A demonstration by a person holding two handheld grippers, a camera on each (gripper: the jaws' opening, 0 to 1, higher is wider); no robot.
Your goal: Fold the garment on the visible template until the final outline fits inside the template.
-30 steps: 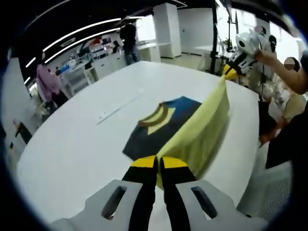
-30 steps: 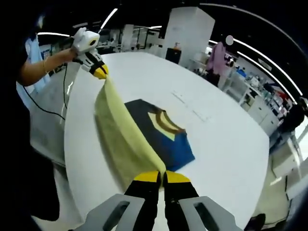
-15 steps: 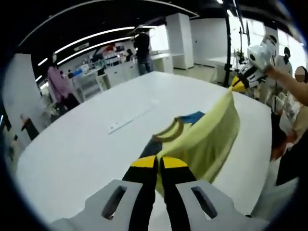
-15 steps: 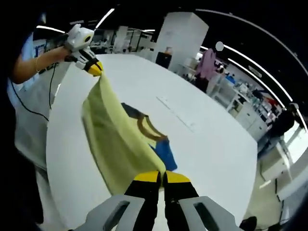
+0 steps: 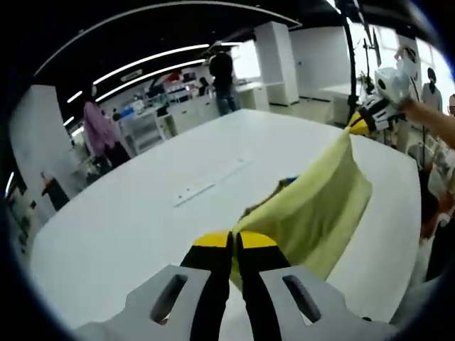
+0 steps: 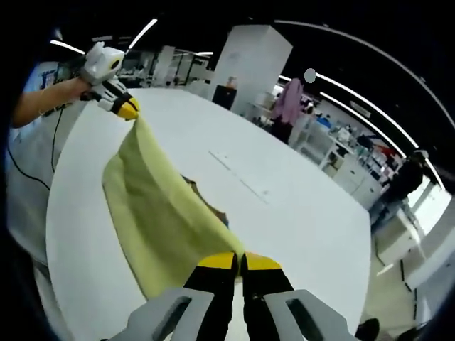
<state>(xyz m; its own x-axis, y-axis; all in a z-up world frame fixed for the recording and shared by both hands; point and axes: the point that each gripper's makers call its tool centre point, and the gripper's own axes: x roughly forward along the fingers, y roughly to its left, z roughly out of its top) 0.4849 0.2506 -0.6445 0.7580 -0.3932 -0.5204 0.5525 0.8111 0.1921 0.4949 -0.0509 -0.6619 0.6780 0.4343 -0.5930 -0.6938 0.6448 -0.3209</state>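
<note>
Left gripper [image 5: 234,245] clamped on one corner of yellow garment [image 5: 313,209]; right gripper [image 6: 238,264] clamped on other corner. Hem stretched taut between them, lifted above white table [image 5: 142,213]. Rest of garment (dark collar [image 6: 206,202] just peeking out) lies beyond hem, away from both grippers. Fold likely goes forward over that part; both hands equally near. Template not discernible.

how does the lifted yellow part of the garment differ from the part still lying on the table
The yellow part hangs raised and stretched between the left hand-held gripper and the right hand-held gripper; the lying part rests flat on the table. The yellow part shows broadly; the lying part only peeks out, dark with a brown band. Both belong to one garment.
</note>
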